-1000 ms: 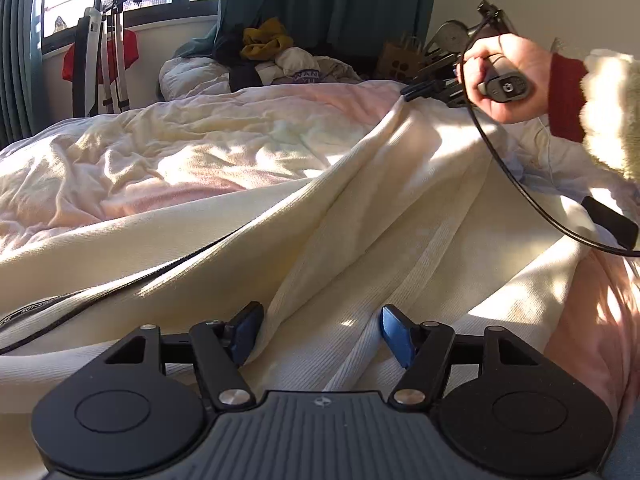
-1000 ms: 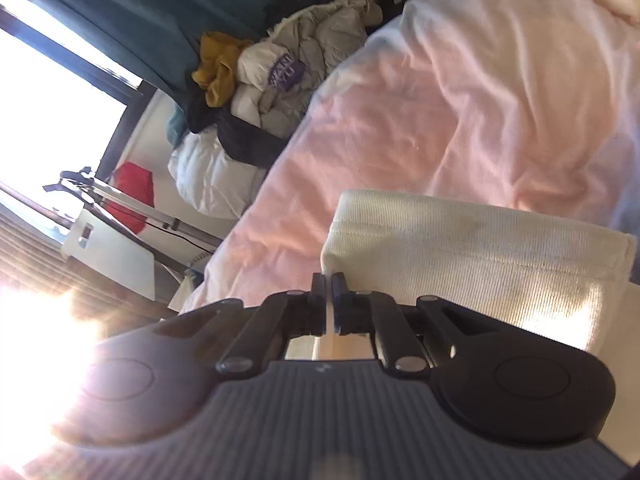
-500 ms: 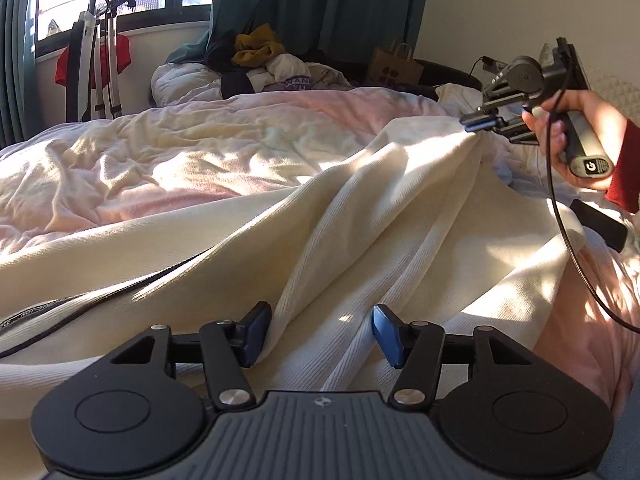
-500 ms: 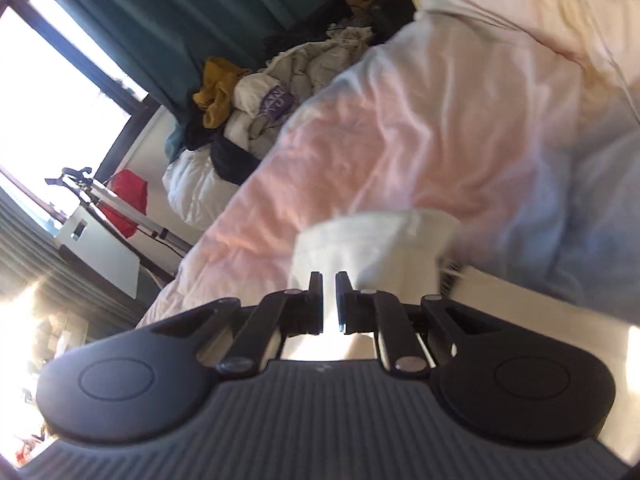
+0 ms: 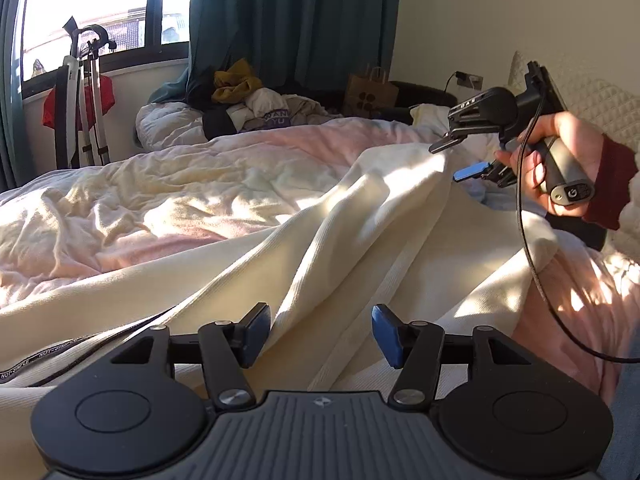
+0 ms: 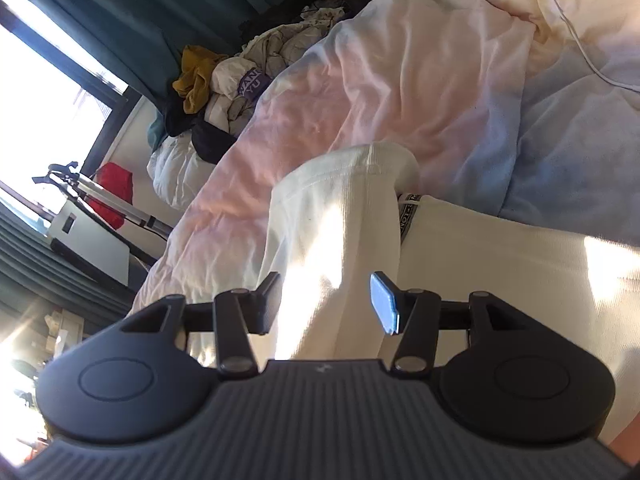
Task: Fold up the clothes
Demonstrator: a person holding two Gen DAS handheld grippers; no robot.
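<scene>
Cream garment is spread over the bed, running from the near edge by your left tongs out to the far right, where its ribbed end sits bunched and folded over. A printed band or label shows just right of that fold. Dark cord runs along the garment's near left edge.

Left tongs: about half open, pads apart, cloth lying between and under them but no pinch visible. They have closed in a bit over the last second.

Right tongs: jaws have just been opening, now about half open. Cream cloth sits between the pads, not pressed. In the left wrist view your right hand holds them just above the far right end of the garment, cable hanging down from the handle.

Beyond the bed: clothes pile, teal curtain, window, paper bag.
</scene>
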